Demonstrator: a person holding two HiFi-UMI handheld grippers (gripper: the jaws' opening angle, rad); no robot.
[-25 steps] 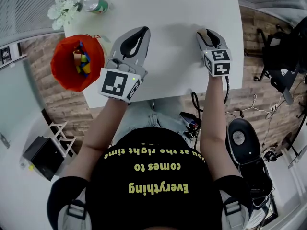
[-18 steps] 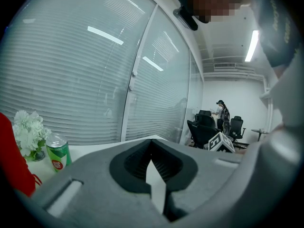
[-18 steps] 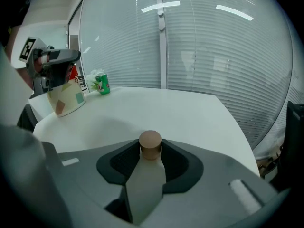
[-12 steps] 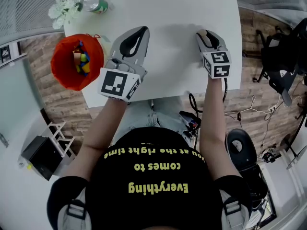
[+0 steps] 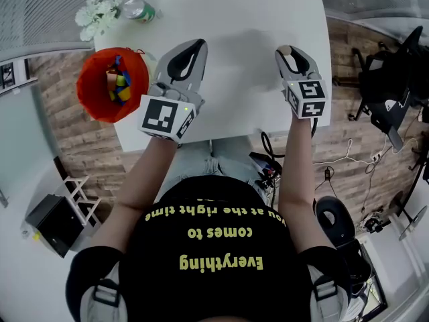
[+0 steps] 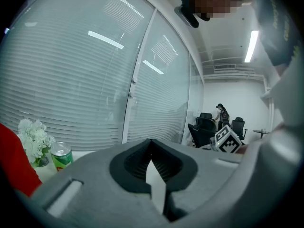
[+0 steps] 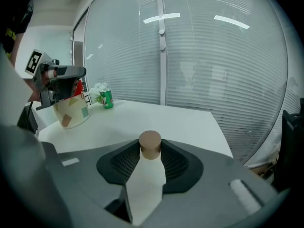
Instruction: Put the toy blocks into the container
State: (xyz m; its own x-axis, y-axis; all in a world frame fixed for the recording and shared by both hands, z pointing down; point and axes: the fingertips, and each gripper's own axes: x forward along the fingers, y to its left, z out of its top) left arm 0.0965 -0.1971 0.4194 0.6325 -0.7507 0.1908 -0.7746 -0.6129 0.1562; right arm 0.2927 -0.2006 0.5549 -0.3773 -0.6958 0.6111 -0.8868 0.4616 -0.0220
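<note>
Right gripper (image 7: 150, 152) jaws clamp a brown cylinder (image 7: 150, 141)

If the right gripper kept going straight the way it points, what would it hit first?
Probably the white table; the right gripper, holding the brown block, tilts down toward it.

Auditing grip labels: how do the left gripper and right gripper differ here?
The left gripper has its jaws together with nothing between them. The right gripper has its jaws apart, clamped on a brown cylinder block. The left gripper sits beside the red container, while the right gripper is far from it, near the white table's right side. Both are over the table, pointing away from the person.
</note>
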